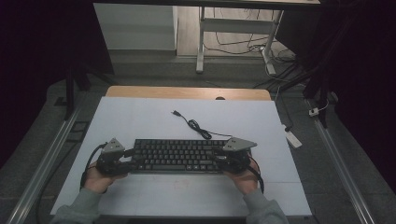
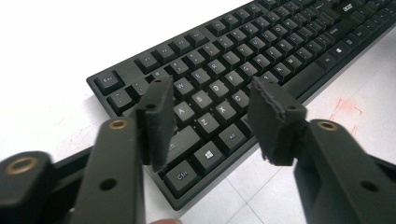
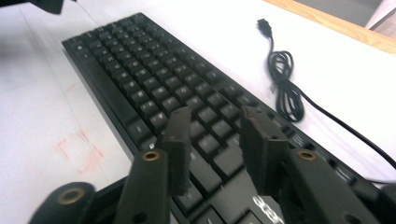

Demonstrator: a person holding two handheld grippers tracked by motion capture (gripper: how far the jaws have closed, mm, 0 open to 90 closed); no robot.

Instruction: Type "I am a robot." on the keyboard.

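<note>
Left gripper (image 2: 210, 121) stood part-open over keyboard (image 1: 180, 155) left end, pinching nothing | right gripper (image 3: 212, 144) likewise unclenched over its right end | step: positioning for two-ended grasp | next: settle jaws around keyboard edges, then squeeze.

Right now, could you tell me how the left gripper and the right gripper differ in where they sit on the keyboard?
The left gripper sits over the keyboard's Ctrl and Shift end; the right gripper sits over the logo end, nearer the coiled cable. The left gripper's pads look chipped and stand wider apart in its own view; the right gripper's pads look smoother and closer. Both hang above the keys with nothing pressed between the pads.
</note>
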